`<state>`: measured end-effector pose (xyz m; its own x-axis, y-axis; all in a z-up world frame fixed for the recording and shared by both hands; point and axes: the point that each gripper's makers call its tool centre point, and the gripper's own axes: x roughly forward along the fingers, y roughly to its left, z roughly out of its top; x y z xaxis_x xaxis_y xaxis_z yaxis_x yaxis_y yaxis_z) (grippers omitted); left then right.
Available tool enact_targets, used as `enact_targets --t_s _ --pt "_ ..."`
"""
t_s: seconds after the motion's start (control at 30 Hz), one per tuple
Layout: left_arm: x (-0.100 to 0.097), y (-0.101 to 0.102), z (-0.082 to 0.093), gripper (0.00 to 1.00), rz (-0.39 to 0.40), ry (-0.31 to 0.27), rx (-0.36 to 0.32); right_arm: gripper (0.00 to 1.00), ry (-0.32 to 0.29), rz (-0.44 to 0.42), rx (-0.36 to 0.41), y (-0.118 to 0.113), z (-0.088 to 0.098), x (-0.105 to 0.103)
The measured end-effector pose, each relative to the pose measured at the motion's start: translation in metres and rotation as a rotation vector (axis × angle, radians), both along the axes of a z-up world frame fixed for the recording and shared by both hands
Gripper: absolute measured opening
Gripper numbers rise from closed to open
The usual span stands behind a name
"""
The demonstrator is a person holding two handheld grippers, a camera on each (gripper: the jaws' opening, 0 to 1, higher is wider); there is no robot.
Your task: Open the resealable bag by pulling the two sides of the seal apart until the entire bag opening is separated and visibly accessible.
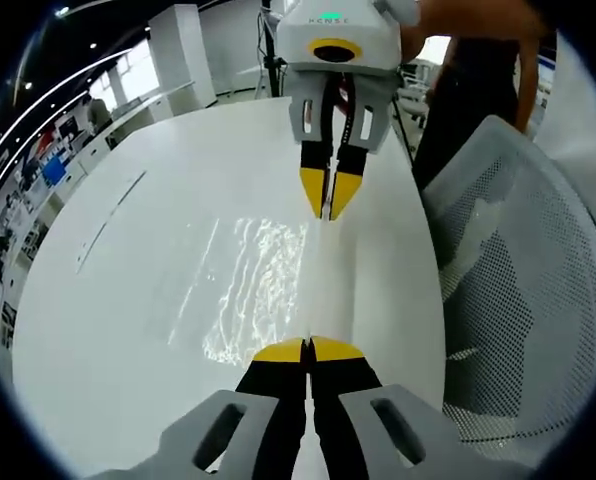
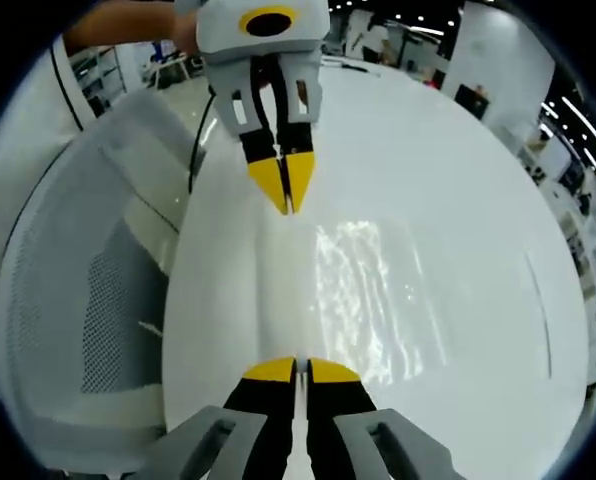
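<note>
The left hand-held gripper (image 1: 307,350) and right hand-held gripper (image 2: 295,371) each pinch the clear resealable bag (image 1: 263,285) at opposite ends, stretched between them above the white tabletop (image 1: 128,300). The left gripper view catches a person's dark clothing (image 1: 468,90) beside a mesh chair (image 1: 518,300); the right gripper view shows a bare arm (image 2: 118,28).

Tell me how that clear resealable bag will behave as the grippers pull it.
The bag is probably floppy: its thin film wrinkles between the left gripper and right gripper. Likely very light, being see-through with no contents visible. Its glossy surface may slip from the fingers.

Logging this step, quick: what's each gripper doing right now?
Left gripper: jaws shut on the clear bag.
Right gripper: jaws shut on the bag's opposite end.
</note>
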<state>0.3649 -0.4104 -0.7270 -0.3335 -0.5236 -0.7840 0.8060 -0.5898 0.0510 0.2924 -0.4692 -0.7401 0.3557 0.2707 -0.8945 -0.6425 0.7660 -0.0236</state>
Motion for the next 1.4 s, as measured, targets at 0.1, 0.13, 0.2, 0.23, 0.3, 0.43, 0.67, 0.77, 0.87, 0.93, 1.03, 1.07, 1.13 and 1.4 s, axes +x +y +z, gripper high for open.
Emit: enact_targets --t_s 0.1,0.13,0.2,0.23,0.3,0.43,0.67,0.77,0.87,0.93,1.03,1.07,1.13,1.4 --pt "0.000 0.000 0.000 0.00 -0.002 -0.001 0.002 0.00 0.002 -0.003 -0.003 -0.002 -0.001 -0.002" --pt "0.000 0.000 0.000 0.00 -0.001 -0.001 0.002 0.00 0.004 -0.005 -0.002 -0.002 -0.001 -0.002" --pt "0.000 0.000 -0.001 0.00 -0.002 -0.002 0.003 0.00 0.004 -0.005 -0.005 -0.003 -0.002 -0.003" --pt "0.000 0.000 -0.001 0.00 0.000 0.000 0.003 0.00 0.005 -0.009 -0.003 -0.003 -0.002 -0.004" --pt "0.000 0.000 0.000 0.00 0.001 0.001 0.003 0.00 0.004 -0.011 -0.004 -0.005 -0.002 -0.004" --pt "0.001 0.000 -0.001 0.00 0.003 0.002 0.003 0.00 0.005 -0.017 -0.004 -0.007 -0.002 -0.006" --pt "0.002 0.001 -0.001 0.00 0.005 0.004 0.004 0.00 0.007 -0.026 -0.006 -0.010 -0.002 -0.009" --pt "0.001 0.001 -0.001 0.00 0.005 0.004 0.004 0.00 0.008 -0.027 -0.008 -0.011 -0.003 -0.010" --pt "0.001 0.001 -0.001 0.00 0.003 0.004 0.004 0.00 0.009 -0.029 -0.009 -0.012 -0.003 -0.011" --pt "0.001 0.001 -0.001 0.00 0.004 0.006 0.006 0.00 0.008 -0.031 -0.009 -0.013 -0.003 -0.011" --pt "0.001 0.001 -0.001 0.00 0.004 0.006 0.005 0.00 0.008 -0.035 -0.008 -0.013 -0.002 -0.012" --pt "0.001 0.001 -0.001 0.00 0.004 0.007 0.005 0.00 0.009 -0.036 -0.009 -0.013 -0.003 -0.012" --pt "0.001 0.001 -0.002 0.00 0.003 0.006 0.006 0.00 0.012 -0.040 -0.008 -0.014 -0.003 -0.013" --pt "0.003 0.001 -0.003 0.00 0.010 0.004 0.009 0.00 0.014 -0.044 -0.012 -0.016 -0.003 -0.015"
